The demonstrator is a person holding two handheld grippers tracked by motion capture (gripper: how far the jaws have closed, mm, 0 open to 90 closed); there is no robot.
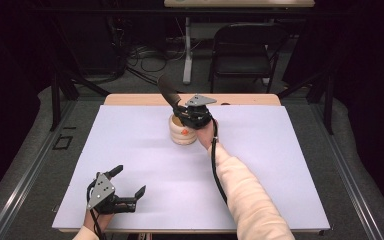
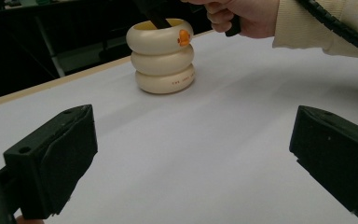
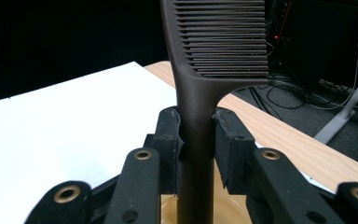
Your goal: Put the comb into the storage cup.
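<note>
A cream holder (image 1: 184, 131) made of three stacked rings, with an orange mark, stands upright at the back middle of the white table top (image 1: 130, 145). A dark brown comb (image 1: 168, 90) rises out of its mouth, teeth end up and leaning left. My right gripper (image 1: 184, 111) sits just over the holder's rim, shut on the comb's handle (image 3: 196, 121), and the handle's lower end reaches into the holder's opening (image 3: 233, 210). My left gripper (image 1: 129, 181) rests near the front left, open with nothing between its pads (image 2: 56, 158). It faces the holder (image 2: 163, 56).
A wooden table edge (image 1: 130, 99) shows behind the white top. Beyond it are a black folding chair (image 1: 245, 47), a white table leg (image 1: 187, 50) and floor cables. The person's cream sleeve (image 1: 245, 190) and the right gripper's cable cross the right middle.
</note>
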